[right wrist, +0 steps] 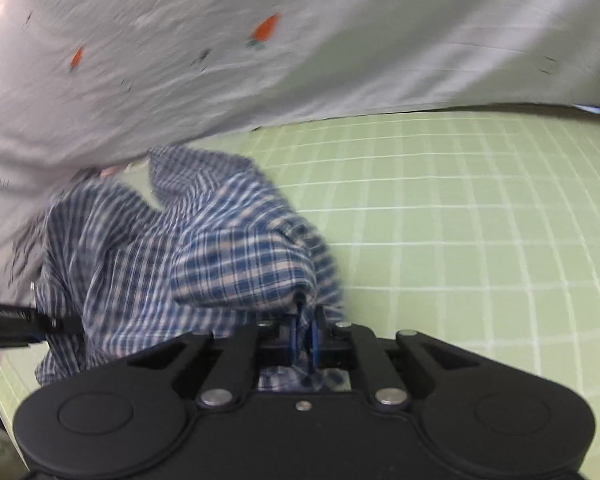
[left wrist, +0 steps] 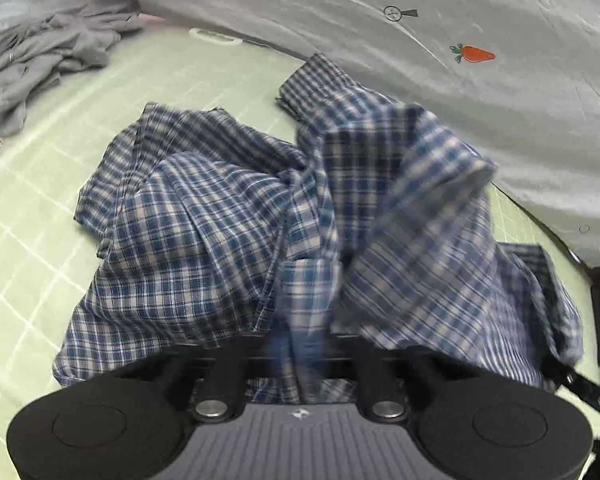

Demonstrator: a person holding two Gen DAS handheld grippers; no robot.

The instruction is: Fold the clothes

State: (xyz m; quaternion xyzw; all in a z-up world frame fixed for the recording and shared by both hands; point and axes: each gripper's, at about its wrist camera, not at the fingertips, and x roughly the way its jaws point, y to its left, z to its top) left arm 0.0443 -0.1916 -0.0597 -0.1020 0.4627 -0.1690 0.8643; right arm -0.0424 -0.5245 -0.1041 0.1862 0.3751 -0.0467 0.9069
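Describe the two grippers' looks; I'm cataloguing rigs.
Both are matte black, with two round discs and silver pivot pins. The left gripper has a ribbed grey centre plate with a small white emblem. The right gripper shows blue fingers and a black centre.

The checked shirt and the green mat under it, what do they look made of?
The checked shirt looks like thin woven cotton or a blend, matte: it bunches into soft creases. The green mat looks like smooth vinyl or rubber, flat with printed white grid lines, though fabric cannot be excluded.
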